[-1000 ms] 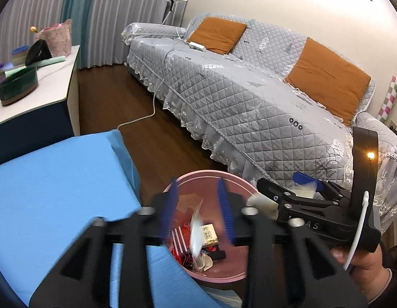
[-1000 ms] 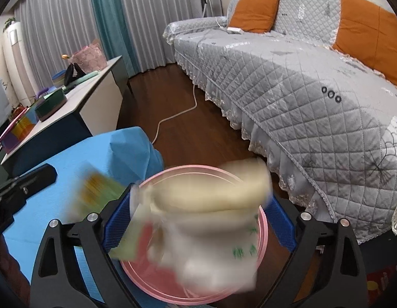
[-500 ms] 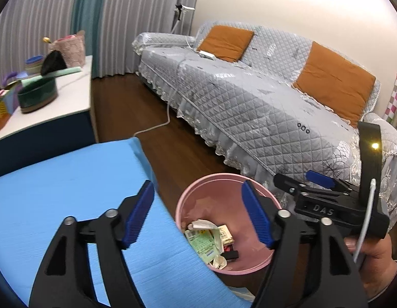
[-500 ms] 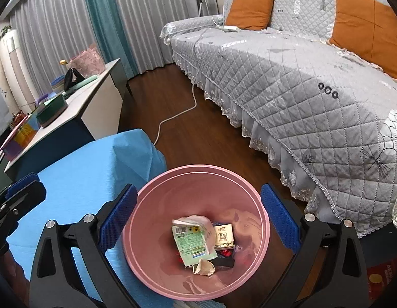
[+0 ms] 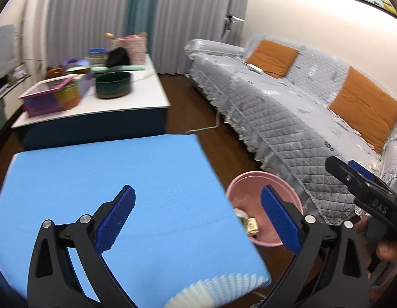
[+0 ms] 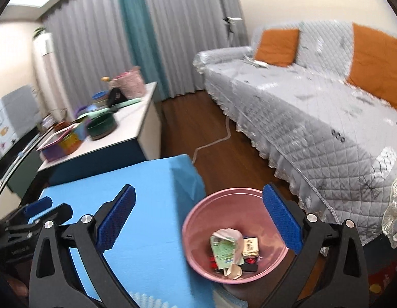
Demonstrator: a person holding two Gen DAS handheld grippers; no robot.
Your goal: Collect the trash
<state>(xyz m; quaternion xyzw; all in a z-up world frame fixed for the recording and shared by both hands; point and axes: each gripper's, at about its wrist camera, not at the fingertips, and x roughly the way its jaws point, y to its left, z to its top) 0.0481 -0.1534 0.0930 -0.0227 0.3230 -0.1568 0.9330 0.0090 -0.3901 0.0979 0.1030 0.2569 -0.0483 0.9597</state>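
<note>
A grey quilted sofa [image 6: 326, 118] with orange cushions [image 6: 276, 47] ran along the far wall, a white cable [image 6: 214, 142] trailing over the wooden floor below it. Beyond the blue-covered table [image 5: 96, 179] stood a white-topped cabinet [image 5: 144, 95] crowded with a dark green bowl [image 5: 113, 84], a pink-rimmed tray [image 5: 51, 88] and a pink basket [image 5: 129, 47]. The pink bin [image 6: 198, 218] sat on the floor just beside the table's right edge, between table and sofa; in the left wrist view that edge hid part of its mouth. Inside lay the trash [image 6: 230, 251]: a green-printed carton, crumpled paper and a small box at the bottom. My left gripper [image 5: 198, 218] hung over the table's near right corner, its jaws opening wide with nothing between them. My right gripper [image 6: 198, 218] hovered above the bin's left rim, its blue pads [image 6: 280, 218] spread wide and gripping nothing.
</note>
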